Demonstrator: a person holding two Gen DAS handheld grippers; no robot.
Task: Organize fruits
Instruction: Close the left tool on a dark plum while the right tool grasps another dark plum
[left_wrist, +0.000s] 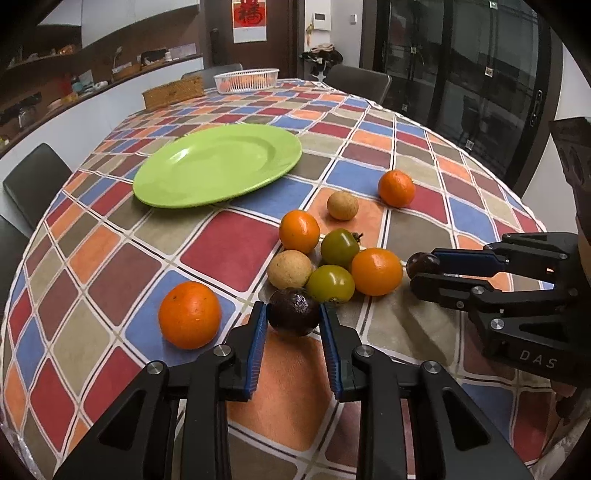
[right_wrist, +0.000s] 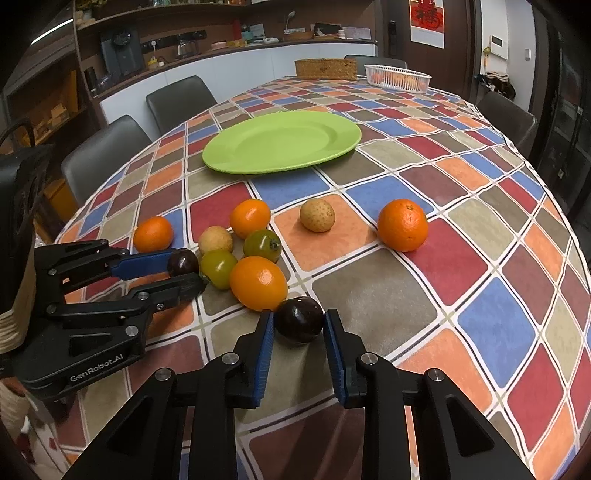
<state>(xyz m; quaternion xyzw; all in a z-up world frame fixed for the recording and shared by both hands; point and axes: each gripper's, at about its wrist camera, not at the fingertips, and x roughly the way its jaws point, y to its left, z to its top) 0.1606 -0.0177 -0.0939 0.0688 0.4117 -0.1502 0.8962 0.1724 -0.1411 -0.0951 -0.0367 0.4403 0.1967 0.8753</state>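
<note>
- The left gripper (left_wrist: 293, 319) pinches a dark round fruit (left_wrist: 294, 312) at lower centre, both blue pads against its sides.
- The right gripper (right_wrist: 299, 321) clamps its own dark fruit (right_wrist: 299, 320) likewise, probably ready for lifting.
- Both fruits are near-spherical, with no clear long axis.
- The green plate (left_wrist: 218, 164) sits empty at upper centre, likely their destination.

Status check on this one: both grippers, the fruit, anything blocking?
Left hand-held gripper shut on a dark fruit. Right hand-held gripper shut on another dark fruit. Green plate empty. Path to plate clear.
</note>
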